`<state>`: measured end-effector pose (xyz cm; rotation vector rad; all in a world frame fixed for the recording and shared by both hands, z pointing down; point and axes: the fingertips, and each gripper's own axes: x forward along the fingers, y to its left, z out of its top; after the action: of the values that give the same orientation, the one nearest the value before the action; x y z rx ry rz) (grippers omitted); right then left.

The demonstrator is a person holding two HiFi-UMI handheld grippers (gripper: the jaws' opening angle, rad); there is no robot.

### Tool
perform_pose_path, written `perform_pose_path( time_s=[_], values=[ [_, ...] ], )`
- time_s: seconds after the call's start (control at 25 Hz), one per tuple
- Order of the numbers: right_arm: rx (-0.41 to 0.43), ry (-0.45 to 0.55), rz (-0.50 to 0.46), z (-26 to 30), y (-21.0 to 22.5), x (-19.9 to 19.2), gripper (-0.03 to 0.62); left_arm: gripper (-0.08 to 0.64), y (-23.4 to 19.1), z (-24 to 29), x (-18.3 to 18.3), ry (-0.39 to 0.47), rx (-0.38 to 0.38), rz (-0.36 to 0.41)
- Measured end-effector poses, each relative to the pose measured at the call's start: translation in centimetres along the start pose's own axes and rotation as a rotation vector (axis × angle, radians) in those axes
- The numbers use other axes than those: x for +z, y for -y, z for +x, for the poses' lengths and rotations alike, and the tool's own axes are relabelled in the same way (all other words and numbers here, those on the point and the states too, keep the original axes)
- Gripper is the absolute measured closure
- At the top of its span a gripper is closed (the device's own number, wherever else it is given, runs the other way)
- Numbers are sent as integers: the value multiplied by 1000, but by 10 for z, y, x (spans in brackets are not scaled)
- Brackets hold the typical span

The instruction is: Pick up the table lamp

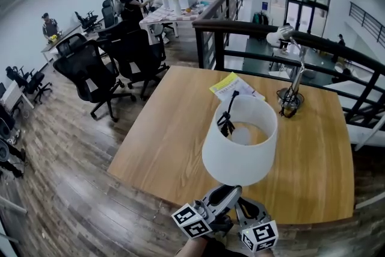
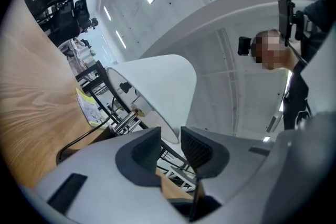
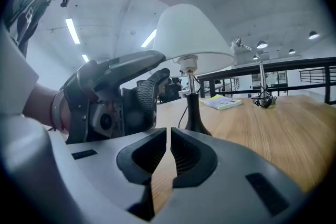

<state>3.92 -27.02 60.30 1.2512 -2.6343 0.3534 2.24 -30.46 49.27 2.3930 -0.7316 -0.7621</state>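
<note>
White is the tapered shade of the table lamp (image 1: 239,141), which stands upright on the wooden table (image 1: 174,129) just beyond the fingertips of both grippers, close to the table's near edge. The left gripper (image 2: 170,134) points up towards the shade's lower rim. Its jaws stand a little apart, leaving a narrow gap with nothing pinched in it, and the rim shows just past their tips. The right gripper (image 3: 169,135) sits just beside the left one and lower, its jaws pressed together on nothing. The lamp's black flared base (image 3: 194,119) is straight ahead of the right gripper's fingers and apart from them.

Bare wood lies open on either side of the base and well past it. Far beyond the fingers, towards the table's far edge, are a yellow booklet (image 1: 231,86) and a silver desk lamp (image 1: 292,90), both well apart from the shade. A dark railing (image 1: 252,28) runs behind that far edge, and black office chairs (image 1: 90,72) stand off the far left corner.

Between base and shade the lamp has a slim, shiny stem and socket. A thin black cord (image 3: 182,113) leaves the base on the left gripper's side.
</note>
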Motion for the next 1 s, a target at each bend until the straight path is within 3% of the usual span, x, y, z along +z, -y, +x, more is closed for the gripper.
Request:
perform_pose_path(
  time_s=[0.28, 0.44, 1.0],
  values=[
    [-14, -12, -12, 7, 19, -4, 546, 448, 6, 13, 13, 66, -131, -7],
    [-26, -11, -14, 13, 31, -2, 546, 501, 14, 24, 13, 40, -192, 30],
    [-63, -7, 5, 57, 55, 31, 543, 538, -2, 51, 40, 18, -228, 42]
  ],
)
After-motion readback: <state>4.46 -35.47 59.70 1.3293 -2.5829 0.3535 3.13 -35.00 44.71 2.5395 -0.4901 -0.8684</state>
